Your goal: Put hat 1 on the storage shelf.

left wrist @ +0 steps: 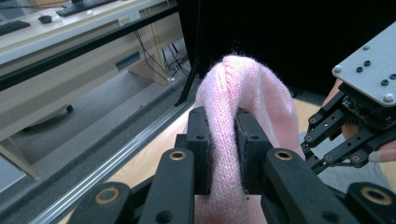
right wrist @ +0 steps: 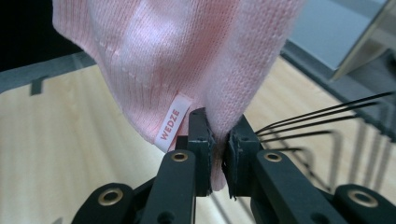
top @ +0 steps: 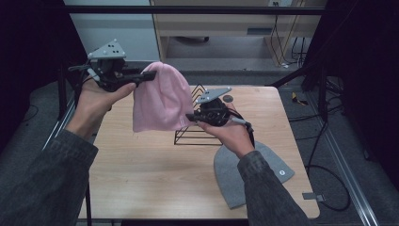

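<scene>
High view, far left: left gripper is up off the table, clamped on the top edge of the pink hat. Its sleeve runs out of the bottom corner, so the arm's cut off.
Left gripper view: both pads squeeze a thick fold of pink hat. Can't see how deep the knit goes between them, the jaw bodies block that. Right gripper shows at the edge, half out of frame.
Hat position: hanging in the air between the two grippers, above the table's back half, not touching the wood.
Rack: black wire thing on the table, partly hidden behind the hat and the right hand.
Right gripper: pinching the hat's lower corner, jaws closed tight on it.
Right gripper view: pads grip a thin bit of hem just beside the white label reading WEDZE; rack wires are blurry behind.
Grey hat: flat on the near right of the table, the right forearm covers its middle.
</scene>
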Demonstrator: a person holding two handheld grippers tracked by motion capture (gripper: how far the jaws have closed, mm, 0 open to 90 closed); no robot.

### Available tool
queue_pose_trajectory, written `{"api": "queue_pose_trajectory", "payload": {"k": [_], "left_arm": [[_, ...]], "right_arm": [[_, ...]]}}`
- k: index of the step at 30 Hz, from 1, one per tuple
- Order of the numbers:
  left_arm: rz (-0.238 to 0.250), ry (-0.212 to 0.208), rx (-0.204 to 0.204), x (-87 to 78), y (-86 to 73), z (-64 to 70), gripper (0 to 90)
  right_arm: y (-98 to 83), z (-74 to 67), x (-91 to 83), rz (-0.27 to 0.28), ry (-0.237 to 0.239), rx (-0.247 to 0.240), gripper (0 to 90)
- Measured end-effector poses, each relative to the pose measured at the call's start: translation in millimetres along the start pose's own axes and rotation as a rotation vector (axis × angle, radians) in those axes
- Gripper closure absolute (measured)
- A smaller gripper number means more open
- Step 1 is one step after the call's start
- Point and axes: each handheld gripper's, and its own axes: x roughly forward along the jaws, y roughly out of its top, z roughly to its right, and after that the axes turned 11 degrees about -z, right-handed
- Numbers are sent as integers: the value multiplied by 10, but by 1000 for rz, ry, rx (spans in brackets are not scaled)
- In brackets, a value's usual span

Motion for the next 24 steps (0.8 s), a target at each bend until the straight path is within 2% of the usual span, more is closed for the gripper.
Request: {"api": "queue_pose_trajectory", "payload": {"k": [5, 11, 18, 22, 24], "left_arm": [[5, 23, 8, 83, 121, -76, 776], [33, 24, 20, 181, 249, -115, 775], [60, 24, 20, 362, 334, -117, 773], [55, 14, 10, 513, 324, -129, 772], [46, 15, 21, 578, 316, -145, 771]], "right_arm": [[91, 181, -65, 8, -47, 8, 825], [111, 345, -137, 38, -93, 36, 826], [69, 488, -160, 58, -148, 68, 828], [-5, 579, -153, 40, -168, 75, 828], [-40, 609, -149, 29, -178, 79, 828]]}}
